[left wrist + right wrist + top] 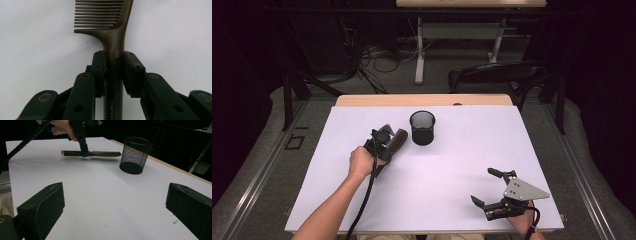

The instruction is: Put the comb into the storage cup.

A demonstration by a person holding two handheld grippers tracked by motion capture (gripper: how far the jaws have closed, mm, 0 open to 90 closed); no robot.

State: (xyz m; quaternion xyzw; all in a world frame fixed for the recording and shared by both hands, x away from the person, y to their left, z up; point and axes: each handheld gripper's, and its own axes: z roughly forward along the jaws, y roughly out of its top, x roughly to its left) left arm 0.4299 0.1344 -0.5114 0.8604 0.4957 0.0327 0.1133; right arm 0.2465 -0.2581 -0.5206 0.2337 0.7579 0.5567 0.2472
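The room is dark, with a grey floor, a second desk at the far wall and a bundle of cables on the floor under it; a dark chair stands just behind the far edge of the table. The tabletop is covered by a white sheet, and only a strip of wood shows along its far edge. A black mesh cup stands upright near the middle of the far edge. Just beside it, toward the left, the left gripper pinches the handle of a dark comb between its pads, and in the right gripper view the comb hangs level, a little above the sheet. The right gripper rests near the near right corner with its jaws spread wide apart and nothing between them. The comb's teeth are cut off by the top of the left gripper view, and the lettering on the handle is only partly readable.
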